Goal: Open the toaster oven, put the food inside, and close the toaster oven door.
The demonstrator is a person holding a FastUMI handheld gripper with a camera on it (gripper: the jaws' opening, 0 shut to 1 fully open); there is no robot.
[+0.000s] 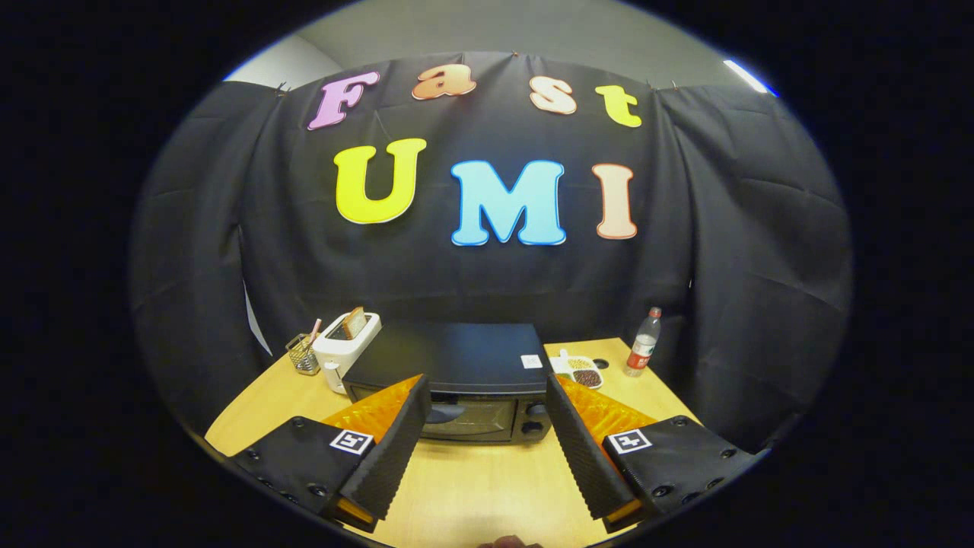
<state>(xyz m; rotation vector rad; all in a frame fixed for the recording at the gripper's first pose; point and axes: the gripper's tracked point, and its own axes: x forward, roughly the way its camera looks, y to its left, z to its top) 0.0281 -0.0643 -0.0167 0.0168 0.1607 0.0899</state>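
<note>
Tongs (485, 396) hang wide apart over the wooden counter (487, 487), holding nothing. Just beyond the fingertips sits the black toaster oven (456, 373), its door closed; a small white label on its top is too small to read. Left of it stands a white toaster (346, 346) with a slice of bread (353, 322) upright in its slot, and a wire cup (303, 354). Right of the oven lie a white divided dish (580, 371) of beans and a red-labelled bottle (644, 344), wording illegible.
</note>
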